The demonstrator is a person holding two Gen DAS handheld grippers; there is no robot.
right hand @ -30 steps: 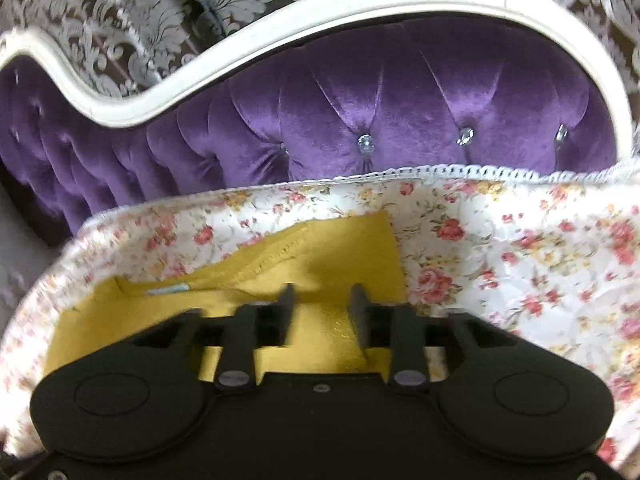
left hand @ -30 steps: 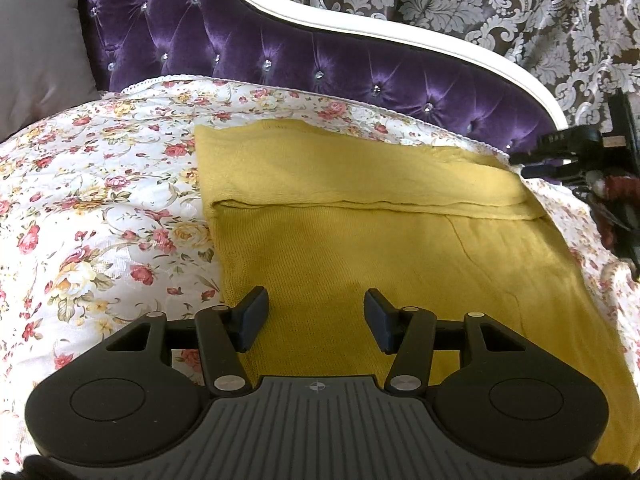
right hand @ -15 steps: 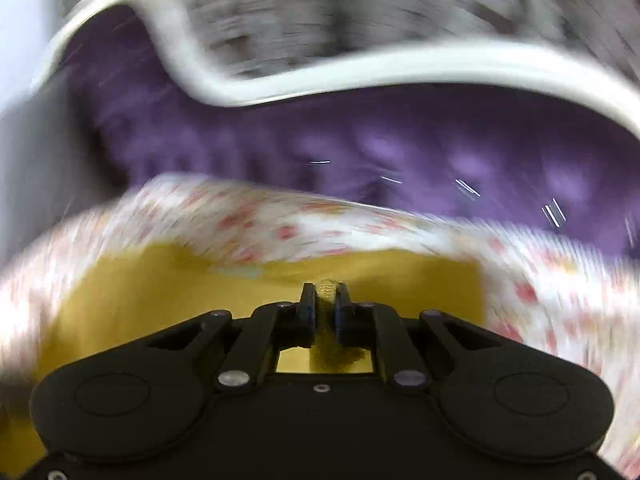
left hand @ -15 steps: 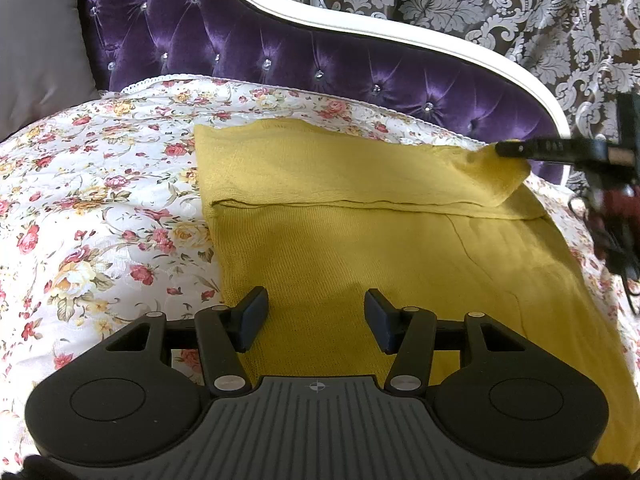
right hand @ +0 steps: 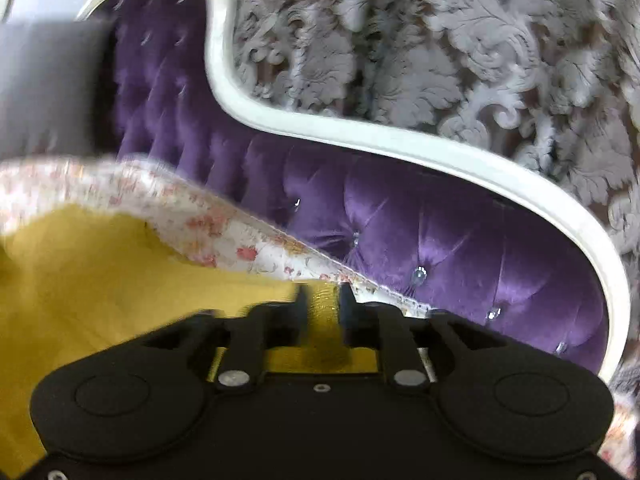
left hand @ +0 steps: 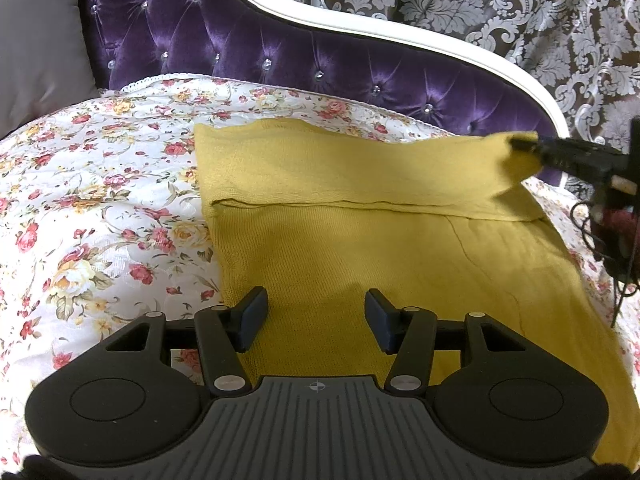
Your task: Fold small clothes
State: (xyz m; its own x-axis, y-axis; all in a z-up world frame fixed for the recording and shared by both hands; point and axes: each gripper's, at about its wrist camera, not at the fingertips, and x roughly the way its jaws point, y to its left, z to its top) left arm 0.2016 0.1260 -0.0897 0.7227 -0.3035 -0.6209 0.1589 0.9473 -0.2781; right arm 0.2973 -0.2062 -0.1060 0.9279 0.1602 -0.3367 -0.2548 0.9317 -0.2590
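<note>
The knitted yellow garment (left hand: 380,240) lies on the floral quilt (left hand: 100,200) ahead of the left gripper (left hand: 316,316), whose fingers are spread wide above it. Only the left view shows the garment's far corner lifted, pinched in the right gripper (right hand: 323,308); the right view is blurred, showing tufted purple velvet (right hand: 440,240) beyond.

Light: soft, even, indoor; moderately bright.
Shadows: faint, under left gripper (left hand: 316,316) fingers.
Glare: sheen on purple headboard (left hand: 280,52).
Blur: right wrist view smeared throughout.
Distortion: fisheye bending at edges.

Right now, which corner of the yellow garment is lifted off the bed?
The far right corner, pinched in the right gripper. The far left corner lies flat on the floral bedspread.
</note>
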